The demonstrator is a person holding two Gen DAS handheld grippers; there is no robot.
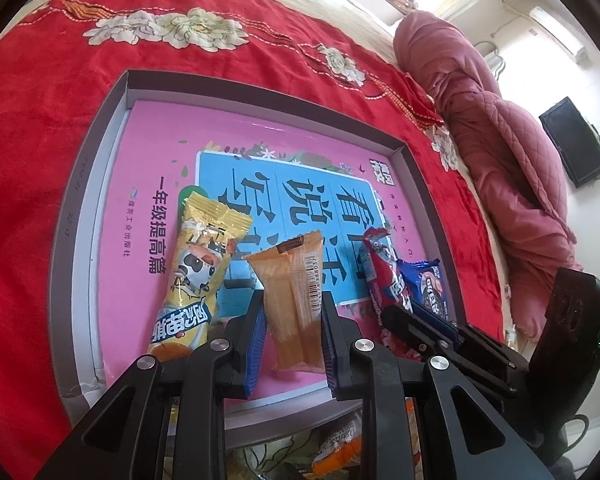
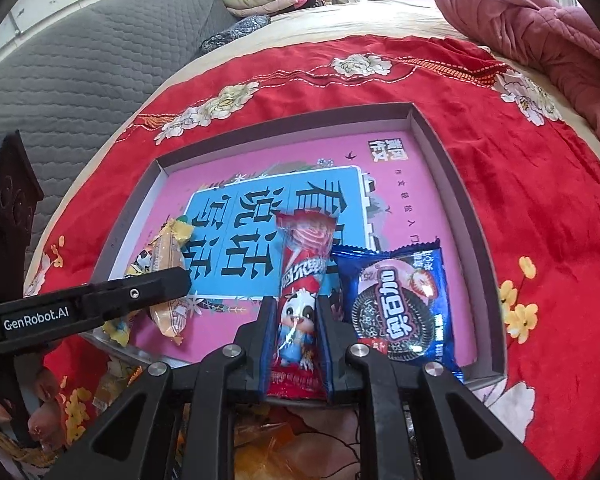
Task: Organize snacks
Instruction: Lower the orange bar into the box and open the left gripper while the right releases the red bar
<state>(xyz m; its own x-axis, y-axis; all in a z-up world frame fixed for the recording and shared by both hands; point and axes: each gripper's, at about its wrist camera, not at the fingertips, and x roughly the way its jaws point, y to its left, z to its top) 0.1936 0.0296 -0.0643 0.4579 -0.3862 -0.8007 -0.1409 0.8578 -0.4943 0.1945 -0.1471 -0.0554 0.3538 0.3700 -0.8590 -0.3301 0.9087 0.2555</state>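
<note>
A shallow grey box (image 1: 100,208) (image 2: 476,216) with a pink and blue printed floor lies on a red bedspread. My left gripper (image 1: 293,308) is shut on an orange snack packet (image 1: 294,292), held over the box's near side. A yellow cow-print packet (image 1: 198,276) (image 2: 148,264) lies to its left. My right gripper (image 2: 298,312) is shut on a red cow-print packet (image 2: 300,300) (image 1: 380,272). A blue cookie packet (image 2: 400,304) (image 1: 430,284) lies in the box just right of it. The left gripper shows in the right wrist view as a black arm (image 2: 100,304).
The red flowered bedspread (image 1: 40,152) (image 2: 540,208) surrounds the box. A pink quilt (image 1: 500,168) is bundled at the right, grey quilted cushion (image 2: 80,60) at the far left. More snack wrappers (image 1: 336,448) (image 2: 260,440) lie below the grippers, in front of the box.
</note>
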